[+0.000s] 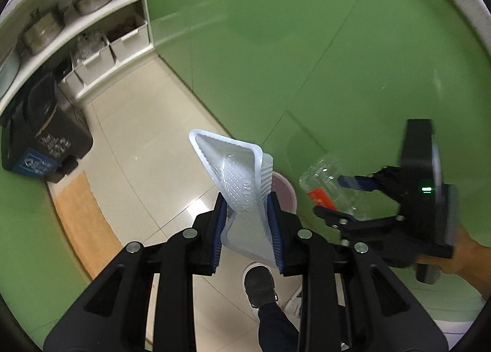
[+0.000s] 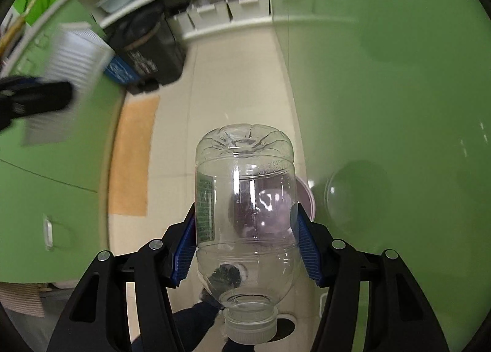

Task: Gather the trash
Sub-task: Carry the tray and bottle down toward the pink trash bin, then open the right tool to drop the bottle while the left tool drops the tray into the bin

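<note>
My left gripper (image 1: 247,229) is shut on a clear plastic food tray (image 1: 236,180), squeezed between its blue pads and held above the floor. My right gripper (image 2: 245,244) is shut on an empty clear plastic bottle (image 2: 245,204) with a white cap pointing toward the camera. The right gripper with the bottle (image 1: 331,189) also shows at the right of the left wrist view. The tray (image 2: 73,76) shows blurred at the left of the right wrist view. A pink trash bin (image 1: 285,189) stands on the floor below both grippers; it shows through the bottle in the right wrist view (image 2: 307,198).
Green cabinet doors (image 1: 307,45) line the aisle. A black bin (image 1: 46,137) stands by white shelves (image 1: 101,14) holding pots and white boxes. An orange mat (image 1: 83,223) lies on the tiled floor. The person's shoe (image 1: 259,287) is below the tray.
</note>
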A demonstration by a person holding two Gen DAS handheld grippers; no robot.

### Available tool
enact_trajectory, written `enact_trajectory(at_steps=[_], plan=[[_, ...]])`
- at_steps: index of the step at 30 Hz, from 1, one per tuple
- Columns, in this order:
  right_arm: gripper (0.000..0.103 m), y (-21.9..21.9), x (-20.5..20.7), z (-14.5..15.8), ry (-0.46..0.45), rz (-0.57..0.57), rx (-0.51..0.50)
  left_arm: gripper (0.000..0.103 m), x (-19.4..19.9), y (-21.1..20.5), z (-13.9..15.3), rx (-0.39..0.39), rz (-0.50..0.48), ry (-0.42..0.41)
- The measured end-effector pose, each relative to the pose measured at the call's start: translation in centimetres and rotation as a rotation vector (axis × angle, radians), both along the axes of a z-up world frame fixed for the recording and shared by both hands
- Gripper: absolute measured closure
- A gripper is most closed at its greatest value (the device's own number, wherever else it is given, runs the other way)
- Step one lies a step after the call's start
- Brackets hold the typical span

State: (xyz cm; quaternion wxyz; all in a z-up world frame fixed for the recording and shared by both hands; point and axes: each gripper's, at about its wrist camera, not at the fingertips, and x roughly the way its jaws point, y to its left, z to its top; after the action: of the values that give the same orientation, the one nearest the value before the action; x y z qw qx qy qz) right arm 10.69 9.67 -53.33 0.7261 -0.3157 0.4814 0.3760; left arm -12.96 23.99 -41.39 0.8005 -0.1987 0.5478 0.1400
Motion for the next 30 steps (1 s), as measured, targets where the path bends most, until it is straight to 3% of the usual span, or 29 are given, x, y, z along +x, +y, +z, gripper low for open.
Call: enact_trajectory(at_steps=[5,9,11,14,18,30], plan=[[0.045,0.1,0.7,-6.2,0.0,0.007,-0.033,0.076,-0.4,0.2,-4.3,-0.007,0.007,0.01],[0.044,-0.3,0.8,-8.7,-0.014,0.002,-0.049,0.076,-0.4,0.1,-6.7,-0.017,0.006,0.012],[0.034,-0.3,1.0,-9.7,-0.032,0.0,-0.052,0.076,-0.2,0.2,-7.5,-0.023,0.003,0.011],[0.021,-0.9,1.0,-9.9,-0.044,-0.011,-0.037,0.076,0.1,0.0,-8.5,-0.032,-0.002,0.011],[0.014,-1.4,1.1,-9.6,-0.063,-0.027,-0.028,0.076,0.9,-0.2,-9.2,-0.041,-0.017,0.011],[0.01,-5.4,-2.3,-4.9,-0.109,-0.068,-0.021,0.076,5.4,-2.1,-12.9,-0.093,-0.1,0.029]])
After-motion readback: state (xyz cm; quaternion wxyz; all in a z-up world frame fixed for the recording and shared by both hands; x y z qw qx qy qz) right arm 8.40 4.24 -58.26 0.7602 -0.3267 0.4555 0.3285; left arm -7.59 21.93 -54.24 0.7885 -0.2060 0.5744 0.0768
